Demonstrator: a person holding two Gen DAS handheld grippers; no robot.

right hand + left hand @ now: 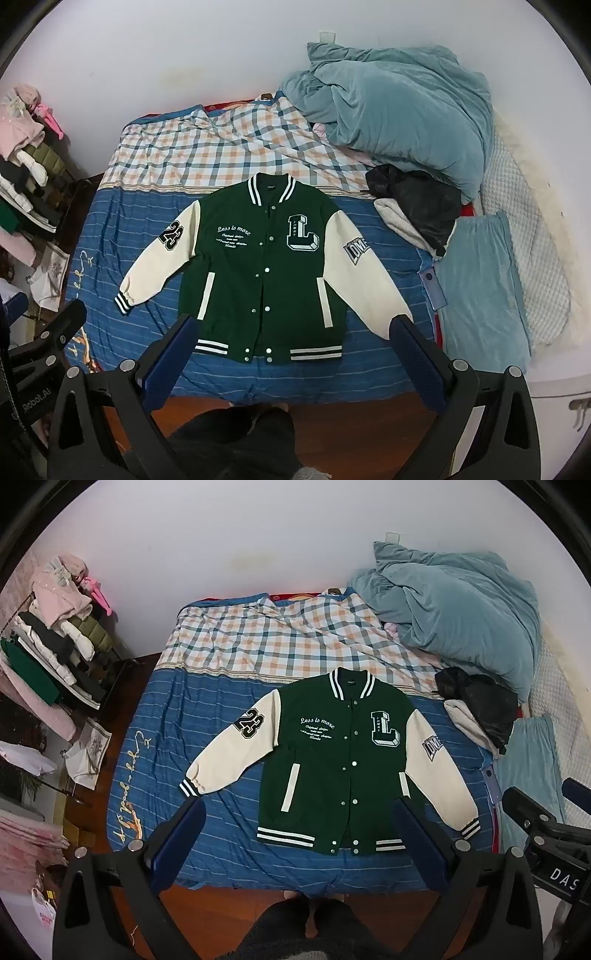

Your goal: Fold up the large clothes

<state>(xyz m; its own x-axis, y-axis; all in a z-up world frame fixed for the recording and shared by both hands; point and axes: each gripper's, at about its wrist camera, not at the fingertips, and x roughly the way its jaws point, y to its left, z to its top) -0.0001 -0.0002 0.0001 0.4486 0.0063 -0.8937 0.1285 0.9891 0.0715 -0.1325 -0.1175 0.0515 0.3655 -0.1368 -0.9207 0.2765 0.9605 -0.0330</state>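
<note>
A green varsity jacket with cream sleeves lies flat, face up and snapped shut, on the blue striped bed cover. Both sleeves spread out and down. It has a white "L" patch, a "23" patch and striped cuffs and hem. It also shows in the right wrist view. My left gripper is open and empty, held above the bed's near edge in front of the jacket's hem. My right gripper is open and empty, level with the hem. The right gripper's body shows in the left wrist view.
A crumpled teal duvet is piled at the bed's far right. A dark garment lies just right of the jacket. A plaid sheet covers the far half. A rack of clothes stands left. Wooden floor is below.
</note>
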